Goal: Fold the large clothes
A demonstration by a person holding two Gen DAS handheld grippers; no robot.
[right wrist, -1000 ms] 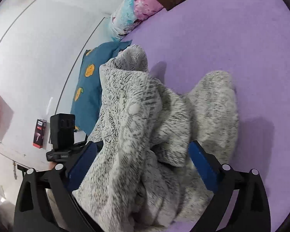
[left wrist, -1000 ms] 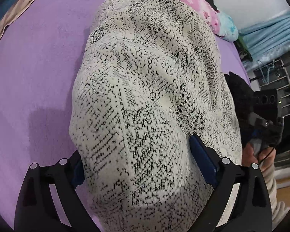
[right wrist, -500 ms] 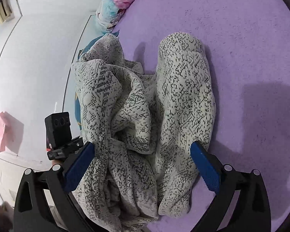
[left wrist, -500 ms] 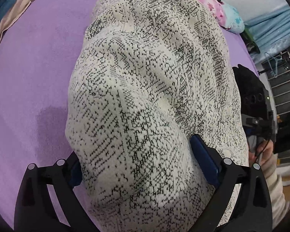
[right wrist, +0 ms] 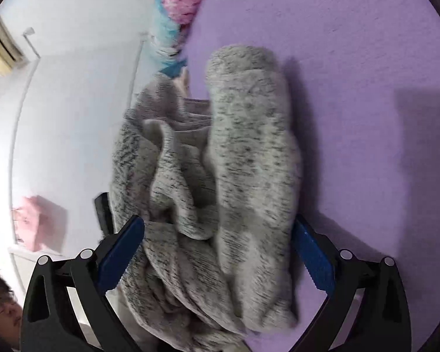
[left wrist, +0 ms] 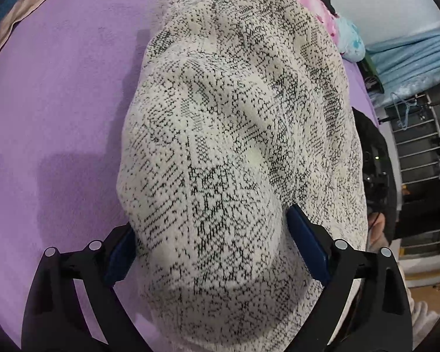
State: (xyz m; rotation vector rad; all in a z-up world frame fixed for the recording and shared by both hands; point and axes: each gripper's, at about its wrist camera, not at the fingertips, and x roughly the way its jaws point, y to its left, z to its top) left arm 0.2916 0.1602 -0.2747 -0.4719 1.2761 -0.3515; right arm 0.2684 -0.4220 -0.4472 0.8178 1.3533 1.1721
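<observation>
A thick cream-and-black knit sweater [left wrist: 234,117] fills the left wrist view as a bulging bundle above the purple bed sheet [left wrist: 58,102]. My left gripper [left wrist: 215,246] clamps its near end, blue pads [left wrist: 305,243] pressed into both sides with the jaws held wide by the bulk. In the right wrist view the sweater [right wrist: 249,146] hangs in rolled folds, motion-blurred, casting a shadow on the sheet [right wrist: 352,44]. My right gripper [right wrist: 217,249] grips that bundle the same way.
Pink and blue pillows [left wrist: 322,14] lie at the head of the bed, also in the right view [right wrist: 173,20]. A metal rack [left wrist: 419,146] and a person's hand [left wrist: 378,228] are at the right. A white wall [right wrist: 73,88] borders the bed.
Both grippers moved with the sweater in them. In the right view the bundle turned more upright and the wall took over the left side. The left view closed in on the knit.
</observation>
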